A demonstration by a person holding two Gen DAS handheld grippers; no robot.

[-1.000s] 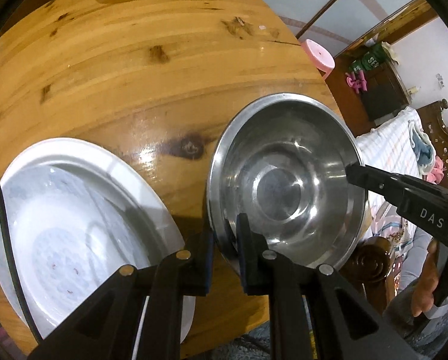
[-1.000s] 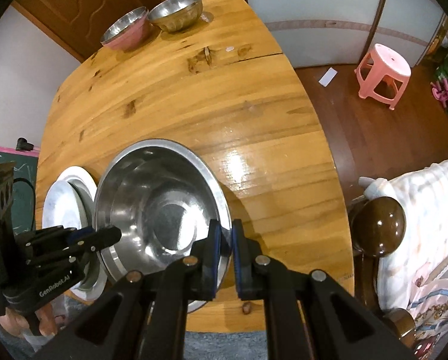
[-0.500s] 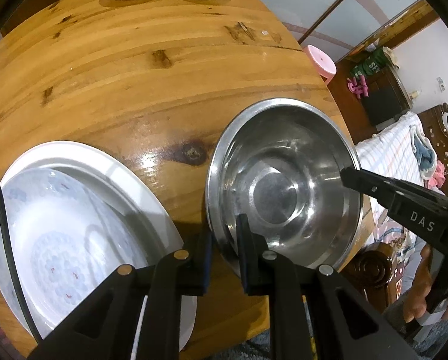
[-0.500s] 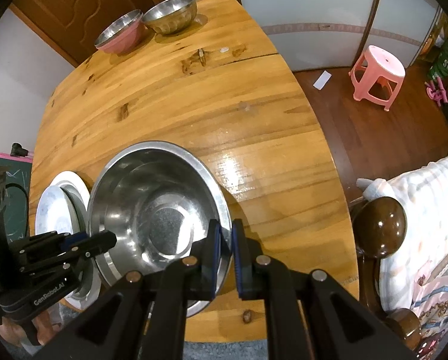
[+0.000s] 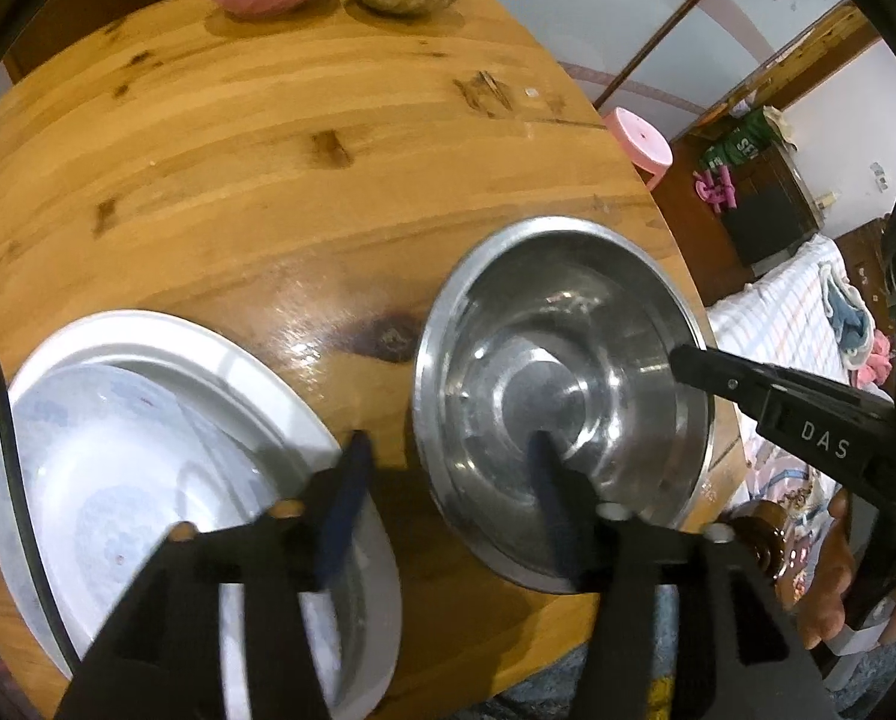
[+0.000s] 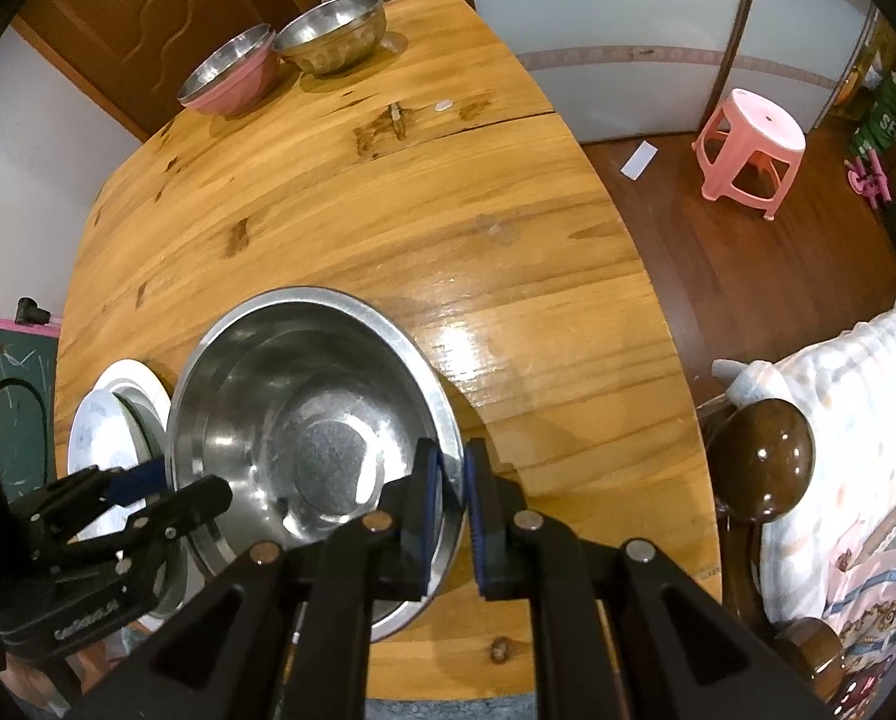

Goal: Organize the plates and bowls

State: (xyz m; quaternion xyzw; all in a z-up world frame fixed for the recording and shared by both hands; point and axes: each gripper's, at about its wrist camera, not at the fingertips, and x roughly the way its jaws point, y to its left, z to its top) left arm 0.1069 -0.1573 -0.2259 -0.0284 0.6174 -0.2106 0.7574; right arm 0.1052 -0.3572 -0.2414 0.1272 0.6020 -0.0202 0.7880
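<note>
Nearest, the right gripper (image 6: 449, 474) has its jaws clamped on the near rim of the large steel bowl (image 5: 559, 384) at the counter's (image 6: 351, 198) front edge. The left gripper (image 5: 448, 456) has jaws spread wide, straddling that bowl's left rim beside the white plates (image 5: 147, 432). Far back sit a pink bowl (image 6: 231, 75) and a small steel bowl (image 6: 333, 36).

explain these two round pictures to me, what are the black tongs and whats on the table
The black tongs are two hand-held grippers, each carrying a wide-angle camera that looks along its fingers. That gives two views of one wooden table.

From the left gripper you see its fingers spread wide, straddling the rim of a large steel bowl, beside stacked white plates.

From the right gripper, the fingers are closed on that bowl's rim.

At the far edge sit a pink bowl with a steel one nested inside, and a steel bowl.
</note>
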